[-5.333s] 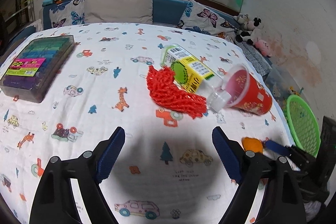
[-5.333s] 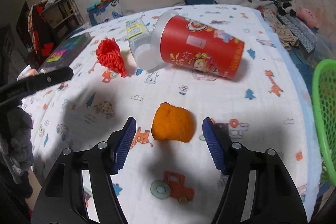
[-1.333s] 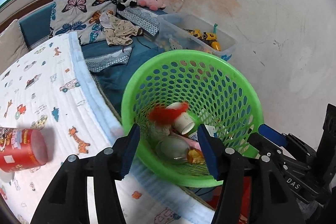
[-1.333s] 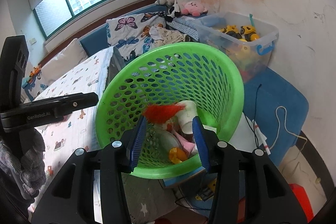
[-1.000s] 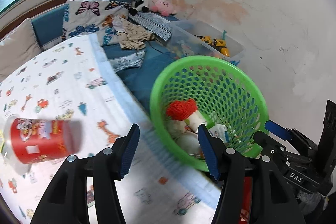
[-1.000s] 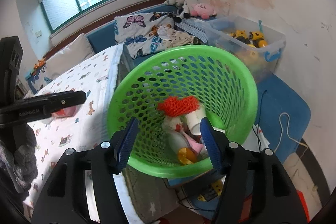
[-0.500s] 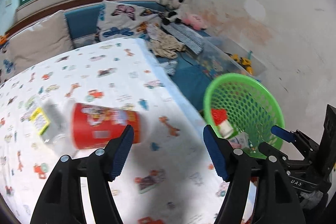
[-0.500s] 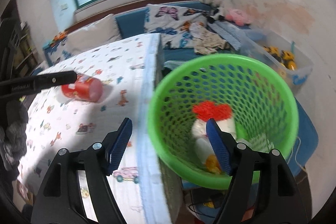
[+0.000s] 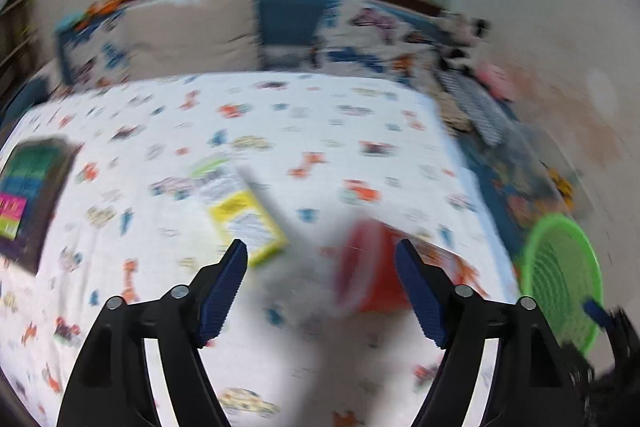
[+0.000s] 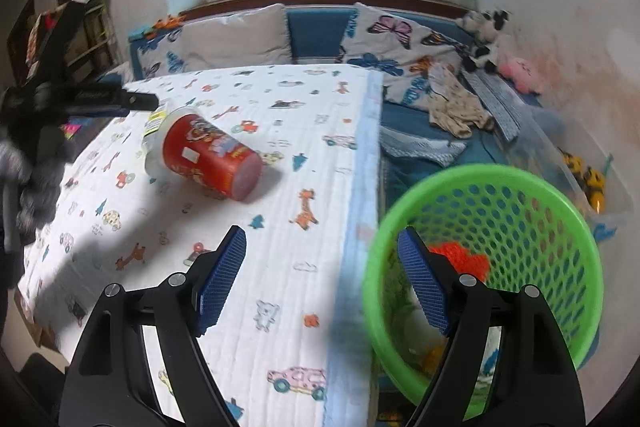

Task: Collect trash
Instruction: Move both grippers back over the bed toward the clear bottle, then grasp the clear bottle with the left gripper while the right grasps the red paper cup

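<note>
Both grippers have swung off the basket and back toward the bed since ~1 s ago; the red mesh wad you carried over now sits inside the green basket (image 10: 552, 227).

Jaws: left gripper (image 9: 322, 291) wide apart, nothing between; right gripper (image 10: 322, 277) same, empty & spread.

Left view is motion-blurred, so detail is rough. Just ahead of the left jaws lies the red cup (image 9: 376, 267), on its side on the printed bed sheet (image 9: 280, 115), near the bed's right edge. Beside it, toward the left jaw, lies the clear bottle (image 9: 244, 211) w/ yellow label, also lying flat. In the right view the cup (image 10: 208, 157) is well ahead & left, bottle (image 10: 158, 121) mostly hidden behind it, touching or nearly so; can't tell which.

Handling, as a guess: cup looks like thin plastic/paper, so light, round, apt to roll and to crush if you squeeze hard. Take it across the body near the rim end, where it's stiffer, w/ gentle closure. Bottle prob. light, smooth, slippery; grip across the labelled flat sides, not the cap.

Pose: left gripper is angled down over the sheet, roughly lined up on the cup. Right gripper straddles the bed edge, one jaw over the sheet, the other over the basket rim; basket stands on the floor just beside the bed.
</note>
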A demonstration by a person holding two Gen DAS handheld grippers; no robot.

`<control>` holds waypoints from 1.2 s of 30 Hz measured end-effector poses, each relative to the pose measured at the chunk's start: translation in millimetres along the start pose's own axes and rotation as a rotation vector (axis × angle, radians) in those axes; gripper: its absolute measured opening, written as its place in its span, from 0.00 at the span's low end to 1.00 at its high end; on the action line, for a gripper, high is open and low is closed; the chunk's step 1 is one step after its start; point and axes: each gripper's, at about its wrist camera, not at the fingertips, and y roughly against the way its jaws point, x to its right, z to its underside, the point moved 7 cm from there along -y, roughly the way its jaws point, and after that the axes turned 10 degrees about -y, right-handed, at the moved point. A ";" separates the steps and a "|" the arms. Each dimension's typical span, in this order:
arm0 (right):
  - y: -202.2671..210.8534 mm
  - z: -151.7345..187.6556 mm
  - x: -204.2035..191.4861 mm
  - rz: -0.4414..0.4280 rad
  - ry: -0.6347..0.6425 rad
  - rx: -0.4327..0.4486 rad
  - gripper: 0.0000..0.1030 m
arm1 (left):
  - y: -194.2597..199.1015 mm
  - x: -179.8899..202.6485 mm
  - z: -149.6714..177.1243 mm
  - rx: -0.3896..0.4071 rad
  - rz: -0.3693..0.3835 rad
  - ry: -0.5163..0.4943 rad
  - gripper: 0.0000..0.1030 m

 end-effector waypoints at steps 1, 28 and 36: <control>-1.6 -0.5 -1.8 -0.003 0.008 -0.003 0.77 | -6.8 -13.0 -1.3 -0.017 -0.021 0.038 0.73; -49.8 -18.4 -42.5 -0.081 0.138 -0.047 0.77 | -55.9 -32.9 35.8 -0.189 0.046 0.283 0.73; -49.6 -16.2 -39.7 -0.083 0.142 -0.054 0.77 | -61.3 -51.9 13.7 -0.166 0.011 0.328 0.73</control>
